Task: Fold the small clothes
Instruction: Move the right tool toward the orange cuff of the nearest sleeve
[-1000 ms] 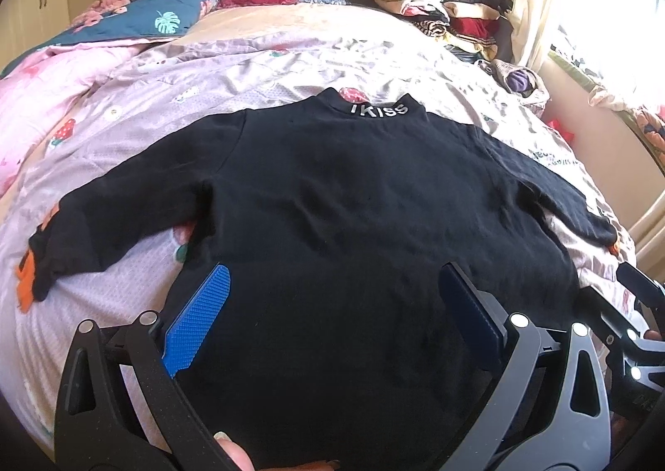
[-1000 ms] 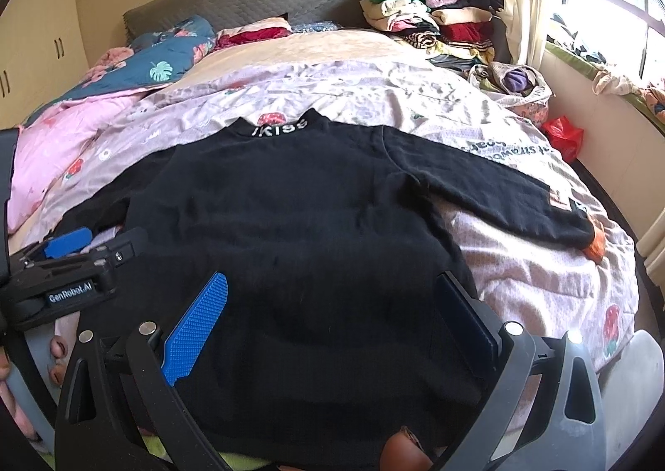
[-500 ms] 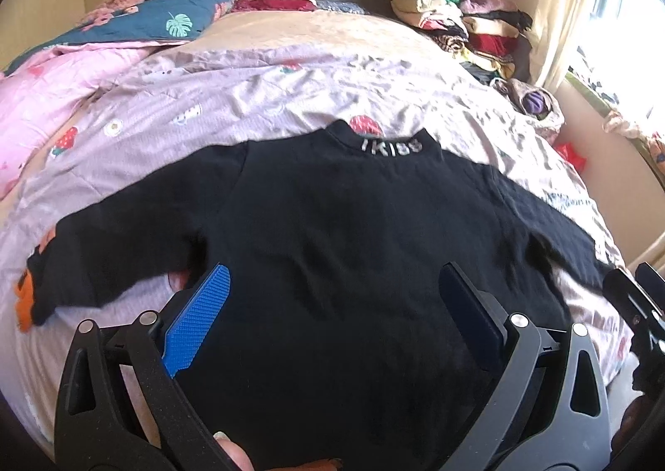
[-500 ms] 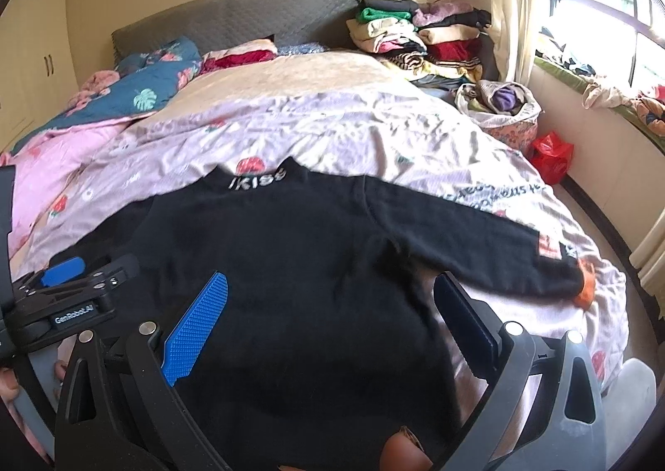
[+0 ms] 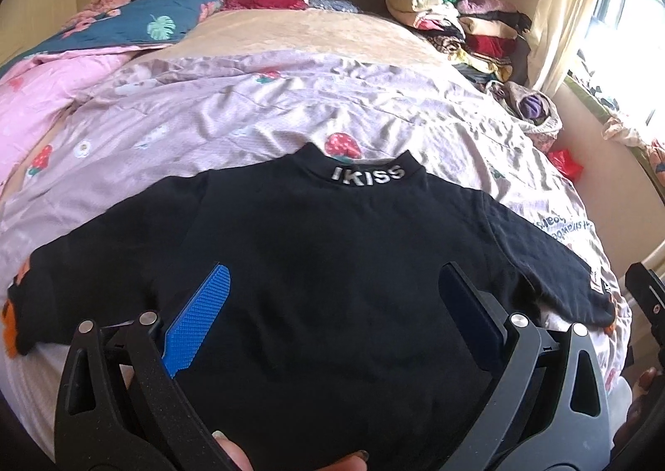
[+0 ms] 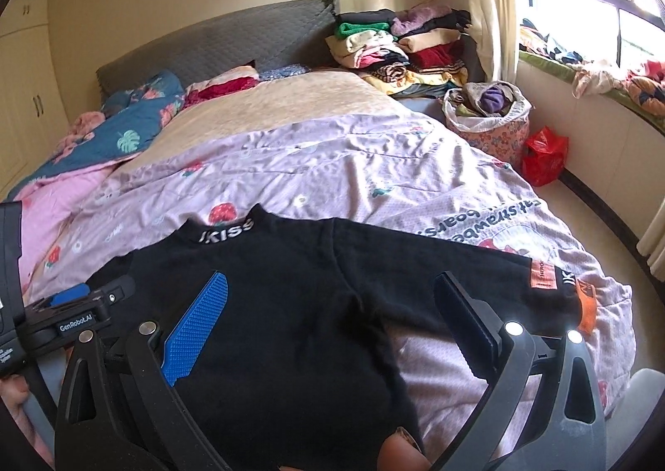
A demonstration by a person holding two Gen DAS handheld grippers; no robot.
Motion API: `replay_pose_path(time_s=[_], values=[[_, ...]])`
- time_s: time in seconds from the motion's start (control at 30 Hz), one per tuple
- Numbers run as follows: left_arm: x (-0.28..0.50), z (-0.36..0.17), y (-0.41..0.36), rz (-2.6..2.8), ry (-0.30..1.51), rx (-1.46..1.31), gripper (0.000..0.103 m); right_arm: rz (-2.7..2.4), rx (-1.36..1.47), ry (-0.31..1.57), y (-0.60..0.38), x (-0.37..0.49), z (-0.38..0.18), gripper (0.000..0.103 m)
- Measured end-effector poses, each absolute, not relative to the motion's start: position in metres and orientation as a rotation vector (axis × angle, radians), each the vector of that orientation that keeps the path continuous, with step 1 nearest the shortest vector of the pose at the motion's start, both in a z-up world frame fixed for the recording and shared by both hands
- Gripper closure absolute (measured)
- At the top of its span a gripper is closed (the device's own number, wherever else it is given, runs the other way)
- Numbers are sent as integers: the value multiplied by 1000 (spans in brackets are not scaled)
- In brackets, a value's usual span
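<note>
A small black long-sleeved sweater (image 5: 332, 263) with "IKISS" on the collar lies flat on the bed, collar away from me, both sleeves spread out. It also shows in the right wrist view (image 6: 266, 304). Its right sleeve ends in an orange cuff (image 6: 586, 304). My left gripper (image 5: 332, 304) is open and empty, hovering over the sweater's lower middle. My right gripper (image 6: 332, 313) is open and empty over the sweater's lower right side. The left gripper's body (image 6: 75, 317) shows at the left edge of the right wrist view.
The bed has a lilac strawberry-print sheet (image 5: 249, 113), a pink quilt (image 5: 37, 97) and a blue leafy quilt at the left. Stacked folded clothes (image 6: 399, 47) sit at the headboard's right. A cloth basket (image 6: 486, 117) and a red bag (image 6: 544, 155) stand on the floor by the window.
Both grippers have pulled back and risen, so the sweater looks smaller and more of the bed shows. The sweater has not moved; both grippers stay open.
</note>
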State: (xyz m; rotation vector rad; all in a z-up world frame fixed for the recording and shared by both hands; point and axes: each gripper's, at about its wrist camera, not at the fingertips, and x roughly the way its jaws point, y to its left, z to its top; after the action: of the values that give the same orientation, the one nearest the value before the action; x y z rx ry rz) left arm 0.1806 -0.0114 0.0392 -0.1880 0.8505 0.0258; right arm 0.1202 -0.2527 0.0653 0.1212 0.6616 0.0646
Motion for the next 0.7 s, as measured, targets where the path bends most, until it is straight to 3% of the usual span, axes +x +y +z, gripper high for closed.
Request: replay_pose_path(time_s=[0.7], values=[[213, 18, -101, -49, 879, -95, 8, -195, 382, 692, -384, 138, 20, 4]])
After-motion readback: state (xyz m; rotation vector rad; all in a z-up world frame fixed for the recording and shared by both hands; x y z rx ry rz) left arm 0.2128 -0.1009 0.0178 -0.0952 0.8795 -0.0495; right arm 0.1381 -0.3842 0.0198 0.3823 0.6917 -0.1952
